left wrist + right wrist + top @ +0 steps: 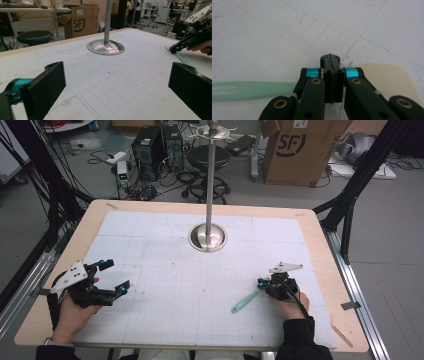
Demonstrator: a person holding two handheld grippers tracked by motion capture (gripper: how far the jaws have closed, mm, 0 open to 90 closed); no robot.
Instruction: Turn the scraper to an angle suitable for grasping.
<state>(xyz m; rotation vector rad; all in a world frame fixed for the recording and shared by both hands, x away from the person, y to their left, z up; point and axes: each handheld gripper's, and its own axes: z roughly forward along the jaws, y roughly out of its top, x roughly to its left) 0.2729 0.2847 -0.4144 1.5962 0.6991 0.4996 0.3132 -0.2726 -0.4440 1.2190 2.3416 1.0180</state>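
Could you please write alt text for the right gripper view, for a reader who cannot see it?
The right gripper points down at a white gridded mat, its two black jaws pressed together. Beneath it lies a spatula, with its pale green handle running left and its cream blade showing right of the jaws.

lab: computer towers (155, 150), cables (30, 175)
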